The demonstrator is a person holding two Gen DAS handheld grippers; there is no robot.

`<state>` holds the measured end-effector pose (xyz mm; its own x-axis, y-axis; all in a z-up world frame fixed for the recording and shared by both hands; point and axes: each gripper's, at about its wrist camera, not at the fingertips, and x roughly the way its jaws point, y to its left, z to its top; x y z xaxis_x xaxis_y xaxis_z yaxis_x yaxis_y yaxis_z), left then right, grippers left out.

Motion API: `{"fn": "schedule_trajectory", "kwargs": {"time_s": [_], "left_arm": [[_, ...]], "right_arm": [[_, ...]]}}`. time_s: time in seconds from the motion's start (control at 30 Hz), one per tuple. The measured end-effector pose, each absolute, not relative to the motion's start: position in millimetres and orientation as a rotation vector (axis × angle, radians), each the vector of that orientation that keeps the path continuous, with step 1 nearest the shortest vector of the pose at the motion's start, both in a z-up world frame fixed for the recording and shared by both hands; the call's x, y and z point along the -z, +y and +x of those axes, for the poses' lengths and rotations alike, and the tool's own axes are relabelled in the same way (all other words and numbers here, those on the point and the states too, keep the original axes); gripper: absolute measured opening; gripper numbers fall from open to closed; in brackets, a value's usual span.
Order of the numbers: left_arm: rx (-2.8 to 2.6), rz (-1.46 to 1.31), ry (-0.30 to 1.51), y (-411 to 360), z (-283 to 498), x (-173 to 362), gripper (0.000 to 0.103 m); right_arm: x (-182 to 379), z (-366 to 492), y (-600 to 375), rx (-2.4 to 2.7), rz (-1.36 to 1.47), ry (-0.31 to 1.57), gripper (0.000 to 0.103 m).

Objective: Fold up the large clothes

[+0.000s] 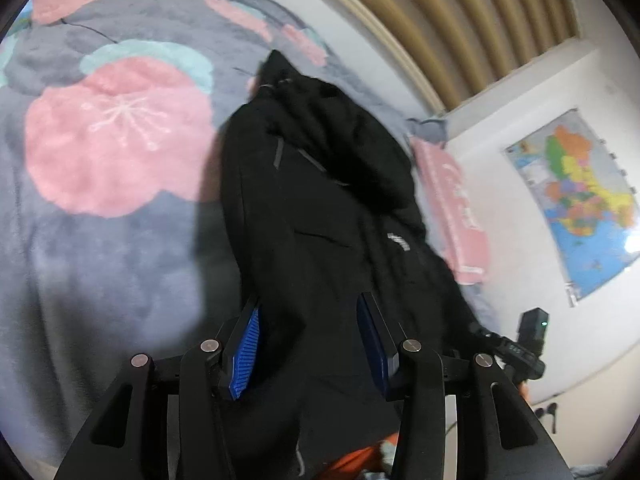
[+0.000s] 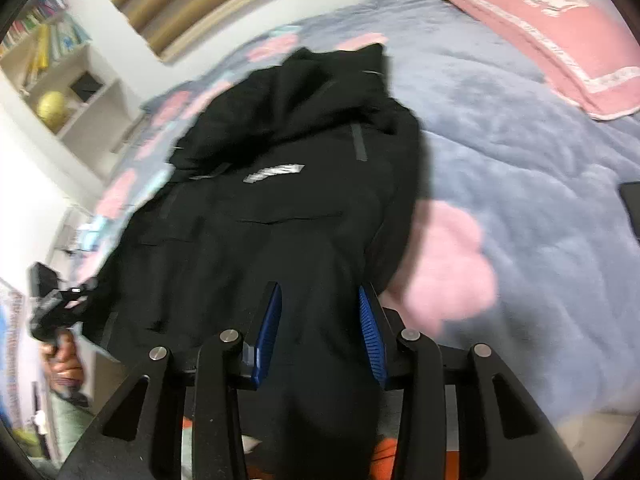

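Note:
A large black jacket [image 1: 320, 200] with grey zip strips and a small white logo hangs stretched over the bed, its hood end toward the far side. It also shows in the right wrist view [image 2: 280, 208]. My left gripper [image 1: 310, 320] is shut on a bunched fold of the jacket's near edge, cloth filling the gap between the blue pads [image 1: 247, 356]. My right gripper [image 2: 320, 308] is shut on another part of the same edge, cloth between its blue pads [image 2: 370, 328]. Each gripper shows at the other view's edge.
The bed carries a grey fleece blanket with pink flowers [image 1: 116, 136]. A pink pillow [image 2: 552, 28] lies near the headboard. A slatted wooden headboard [image 1: 460, 12], a wall map [image 1: 576, 200] and a white bookshelf [image 2: 60, 72] surround the bed.

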<state>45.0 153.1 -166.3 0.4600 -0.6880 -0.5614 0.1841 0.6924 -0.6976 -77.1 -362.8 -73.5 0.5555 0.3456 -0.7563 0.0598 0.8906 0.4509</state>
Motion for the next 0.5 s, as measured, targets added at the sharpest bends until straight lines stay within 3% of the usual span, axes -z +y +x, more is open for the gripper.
{"fn": "schedule_trajectory", "kwargs": {"time_s": [0.2,0.3,0.5], "left_arm": [[0.494,-0.511,1.005,146.6,23.2,187.1,0.047],[0.407,-0.398,1.047,144.4,8.9,191.1,0.047],[0.418,-0.356,1.051,143.4,-3.3,188.6,0.047]], "right_arm": [[110.1,-87.4,-349.2,-0.131,0.413,1.098,0.047],[127.0,-102.0,-337.1,-0.129,0.336,1.188,0.056],[115.0,-108.9,-331.9,-0.153,0.337,1.115,0.05]]}}
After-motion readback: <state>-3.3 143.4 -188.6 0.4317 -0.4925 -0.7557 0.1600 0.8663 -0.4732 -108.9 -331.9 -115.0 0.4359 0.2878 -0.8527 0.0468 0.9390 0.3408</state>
